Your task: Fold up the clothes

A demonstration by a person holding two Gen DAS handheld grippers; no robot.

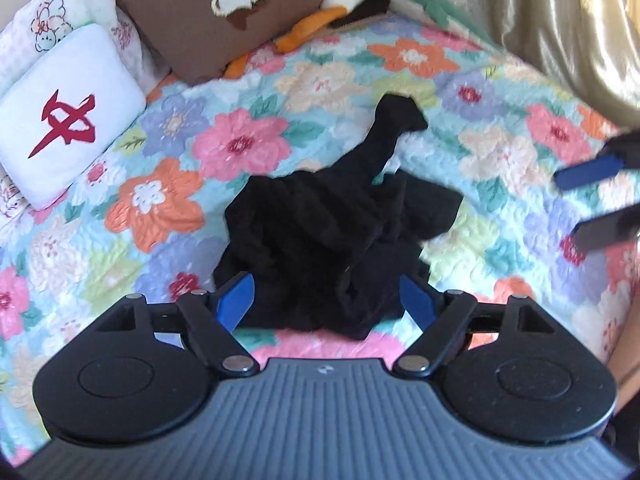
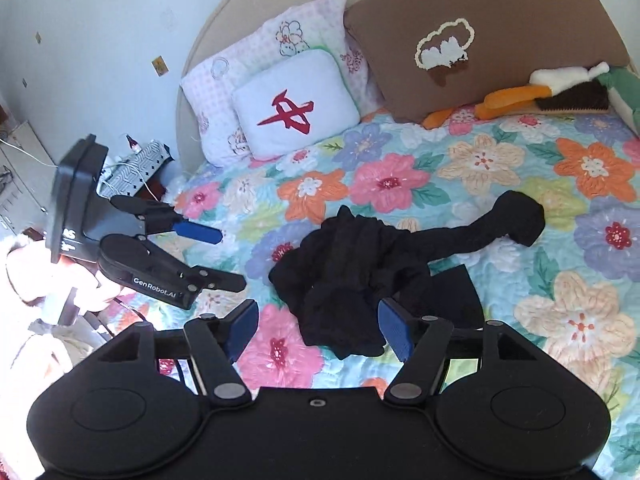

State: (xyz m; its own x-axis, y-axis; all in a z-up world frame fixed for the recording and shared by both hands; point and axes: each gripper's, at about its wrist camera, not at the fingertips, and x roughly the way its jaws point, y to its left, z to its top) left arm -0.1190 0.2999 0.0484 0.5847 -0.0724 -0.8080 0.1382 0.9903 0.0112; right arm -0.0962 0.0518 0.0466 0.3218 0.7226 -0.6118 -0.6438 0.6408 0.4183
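Observation:
A crumpled black garment (image 1: 324, 236) lies in a heap on the flowered quilt (image 1: 168, 200), with one long narrow part stretched away from the heap. It also shows in the right wrist view (image 2: 360, 276). My left gripper (image 1: 328, 300) is open just short of the heap's near edge, its blue pads on either side of it. My right gripper (image 2: 320, 326) is open just above the near edge of the heap. In the right wrist view the left gripper (image 2: 228, 256) hovers open at the left of the garment. In the left wrist view the right gripper (image 1: 588, 204) shows at the right edge, open.
A white pillow with a red mark (image 2: 296, 104), a brown cushion (image 2: 472, 36) and a pink patterned pillow (image 2: 248, 64) lean at the headboard. A stuffed toy (image 2: 540, 92) lies at the back. A gold curtain (image 1: 560, 20) hangs on the far side. A bedside stand (image 2: 136, 164) is left of the bed.

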